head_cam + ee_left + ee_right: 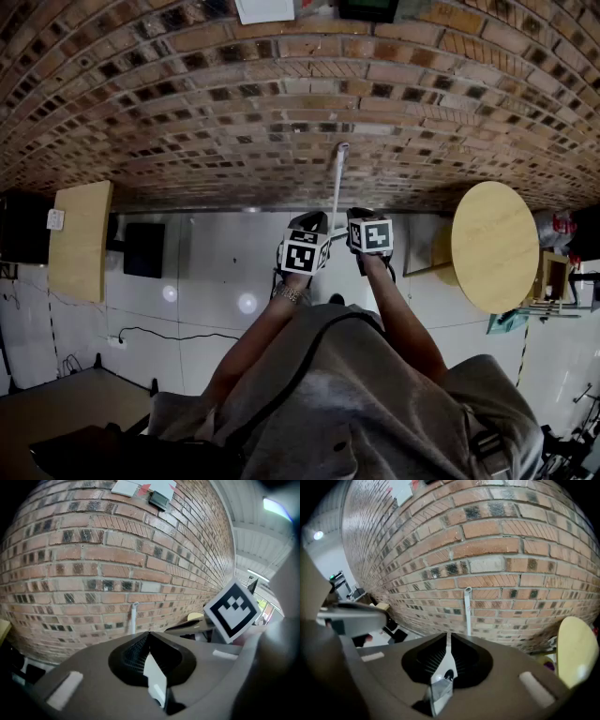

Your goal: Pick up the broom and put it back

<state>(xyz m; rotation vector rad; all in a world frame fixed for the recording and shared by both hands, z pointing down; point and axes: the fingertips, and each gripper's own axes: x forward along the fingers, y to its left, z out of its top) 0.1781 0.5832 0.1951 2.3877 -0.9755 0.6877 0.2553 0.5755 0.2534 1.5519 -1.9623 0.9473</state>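
The broom shows only as a white handle (337,187) leaning upright against the brick wall (281,94); its head is hidden behind my hands. My left gripper (311,223) and right gripper (359,216) are side by side just short of it, one on each side of the handle's lower part. In the left gripper view the handle (134,617) stands beyond the closed tips of the left gripper (149,633). The right gripper view shows the handle (467,611) just past the right gripper (449,633), whose jaws also meet. Neither gripper holds anything.
A round wooden table (494,246) stands to the right near the wall, and a rectangular wooden table (80,239) to the left. A black box (143,249) sits by the wall, and a cable (169,333) lies across the white floor.
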